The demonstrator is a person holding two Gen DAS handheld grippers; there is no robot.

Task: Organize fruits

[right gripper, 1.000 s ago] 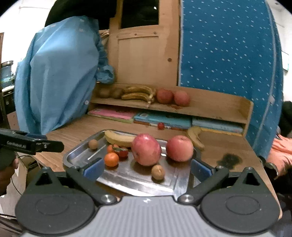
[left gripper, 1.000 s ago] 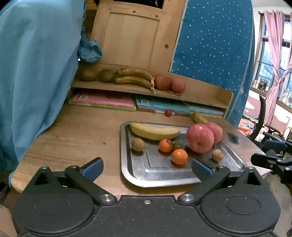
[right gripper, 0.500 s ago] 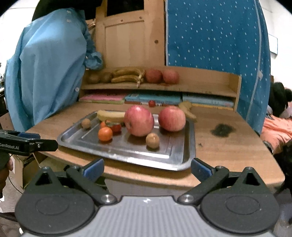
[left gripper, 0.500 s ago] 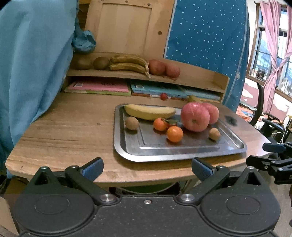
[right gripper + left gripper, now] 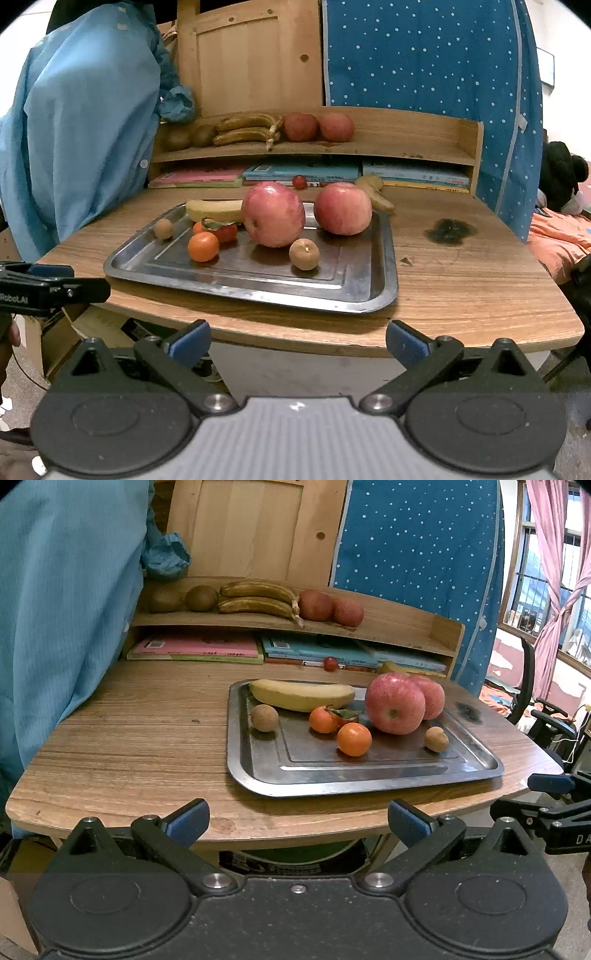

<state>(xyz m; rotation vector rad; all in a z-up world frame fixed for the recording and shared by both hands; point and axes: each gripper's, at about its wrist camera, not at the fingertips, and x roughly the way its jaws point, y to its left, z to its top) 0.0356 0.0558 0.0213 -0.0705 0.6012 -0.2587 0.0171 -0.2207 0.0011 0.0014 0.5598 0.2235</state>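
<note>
Your left gripper (image 5: 298, 818) and your right gripper (image 5: 298, 339) both hang short of the bench (image 5: 140, 734), fingers (image 5: 186, 818) released and spread wide with nothing between them. The bench's front edge runs just ahead of both pairs of fingertips.

Beyond your left fingers, the metal tray (image 5: 255, 775) sits ahead and slightly right, its near rim close to the bench edge. On it lie a banana (image 5: 301, 694), two apples (image 5: 395, 709), small oranges (image 5: 354, 739) and two brown round fruits (image 5: 264, 718). Bare wood stretches ahead and left of your left fingers.

From your right gripper, the tray's near right corner (image 5: 384, 295) lies straight ahead; open bench with a dark stain (image 5: 448, 230) extends ahead and right. The shelf (image 5: 369, 147) at the far edge carries more fruit.
</note>
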